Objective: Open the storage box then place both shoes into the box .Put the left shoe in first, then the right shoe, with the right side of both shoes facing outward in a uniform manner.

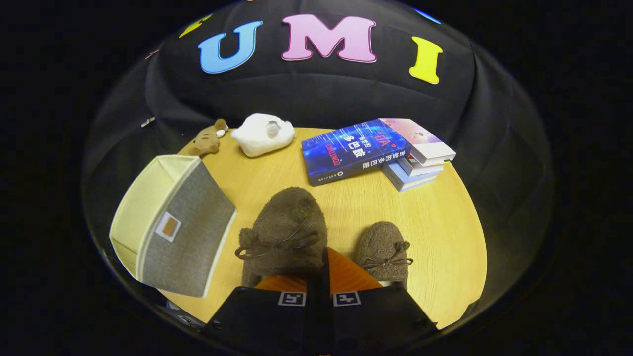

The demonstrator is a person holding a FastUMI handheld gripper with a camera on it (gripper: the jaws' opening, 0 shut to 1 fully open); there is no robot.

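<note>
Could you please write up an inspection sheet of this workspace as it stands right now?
Surface: round wooden table, bare at that side.
Job's things: grey and cream fabric storage box beside the shoes; two brown fuzzy shoes with bows, the nearer shoe just ahead of the fingers, the other shoe alongside.
Clutter: stack of books, white plush toy and small brown plush toy beyond the shoes.
Grippers: gripper, fingers close together behind the nearer shoe; contact cannot be told.
Cables: nothing seen.
Surroundings: black cloth wall.

gripper (319, 277): two broad black blocks, each bearing square white-bordered marker tag; fingers close together.
</note>
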